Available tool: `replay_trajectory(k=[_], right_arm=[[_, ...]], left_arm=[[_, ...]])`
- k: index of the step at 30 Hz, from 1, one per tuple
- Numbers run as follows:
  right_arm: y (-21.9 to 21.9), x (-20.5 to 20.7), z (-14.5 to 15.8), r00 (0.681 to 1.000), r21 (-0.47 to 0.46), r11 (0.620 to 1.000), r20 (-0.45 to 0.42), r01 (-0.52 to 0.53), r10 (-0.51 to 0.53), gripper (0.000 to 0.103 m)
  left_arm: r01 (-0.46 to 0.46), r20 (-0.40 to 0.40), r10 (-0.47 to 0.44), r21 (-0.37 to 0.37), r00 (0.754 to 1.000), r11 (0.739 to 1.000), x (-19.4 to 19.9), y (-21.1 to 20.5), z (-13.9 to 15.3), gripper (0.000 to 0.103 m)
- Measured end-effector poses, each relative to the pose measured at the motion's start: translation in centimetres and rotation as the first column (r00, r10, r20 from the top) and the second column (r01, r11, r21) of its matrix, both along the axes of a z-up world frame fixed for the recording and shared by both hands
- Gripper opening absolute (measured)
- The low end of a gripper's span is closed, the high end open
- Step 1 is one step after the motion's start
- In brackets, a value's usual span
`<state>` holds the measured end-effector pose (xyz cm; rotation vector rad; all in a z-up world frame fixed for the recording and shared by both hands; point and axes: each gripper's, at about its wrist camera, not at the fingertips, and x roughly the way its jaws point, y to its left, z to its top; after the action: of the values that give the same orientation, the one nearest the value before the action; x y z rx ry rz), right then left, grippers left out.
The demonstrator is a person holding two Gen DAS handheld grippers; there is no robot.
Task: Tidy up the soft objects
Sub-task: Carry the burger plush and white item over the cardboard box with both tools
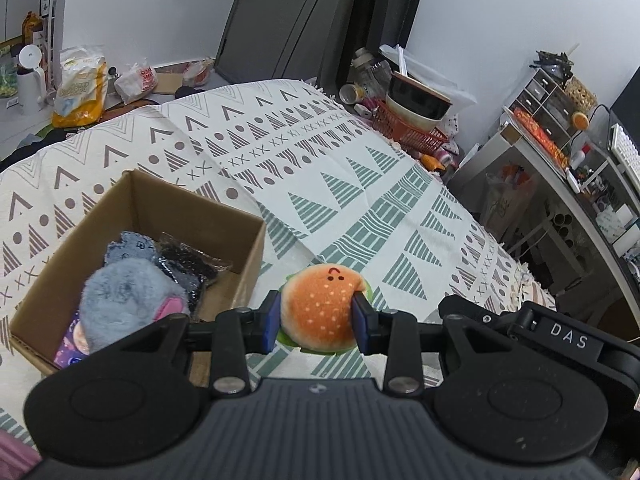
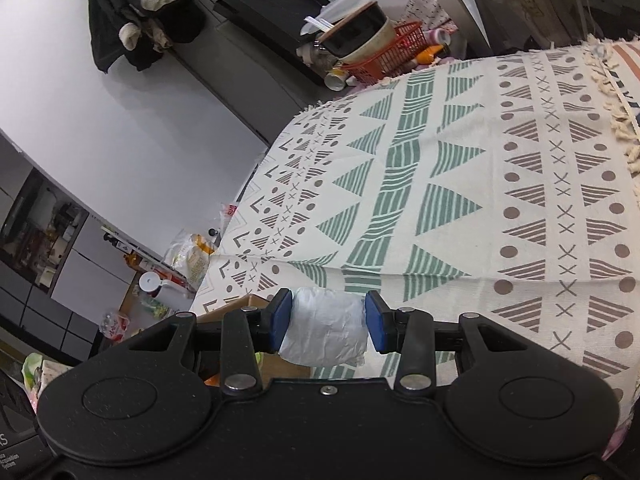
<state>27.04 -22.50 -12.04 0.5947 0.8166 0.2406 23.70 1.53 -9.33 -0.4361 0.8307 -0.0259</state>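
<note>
Burger plush (image 1: 320, 306) clenched in left tongs (image 1: 318, 318), right tongs (image 2: 327, 322) gripping perhaps plastic-wrapped bundle (image 2: 326, 330), patterned cloth (image 1: 320, 168)

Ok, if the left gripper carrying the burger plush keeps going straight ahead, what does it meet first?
Probably the patterned cloth: the left gripper, shut on the burger plush, points slightly down past the cardboard box on its left. Depth is unclear.

The left claw (image 1: 318, 320) was clamped on a burger plush (image 1: 320, 306) just right of the cardboard box (image 1: 240, 256); the right claw (image 2: 328, 322) squeezed a pale wrapped bundle (image 2: 326, 330) above the box's corner.
</note>
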Motion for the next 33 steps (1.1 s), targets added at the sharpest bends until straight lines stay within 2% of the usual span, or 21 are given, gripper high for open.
replay_trajectory(k=[9,17,33], right_arm=[[3.1,-0.3,1.0,0.998,-0.024,0.999,0.031,-0.046,0.047,0.039],[6.1,-0.3,1.5,0.995,-0.042,0.995,0.043,-0.088,0.090,0.039],[10.3,-0.5,0.5,0.983,-0.065,0.981,0.013,-0.180,0.181,0.039]], left_arm=[[-0.041,0.028,0.041,-0.025,0.999,0.999,-1.0,3.7,1.4,0.035],[-0.083,0.014,0.083,-0.045,0.996,0.996,-1.3,7.1,1.0,0.036],[-0.109,-0.117,0.097,-0.097,0.988,0.989,-3.0,9.8,-2.1,0.038]])
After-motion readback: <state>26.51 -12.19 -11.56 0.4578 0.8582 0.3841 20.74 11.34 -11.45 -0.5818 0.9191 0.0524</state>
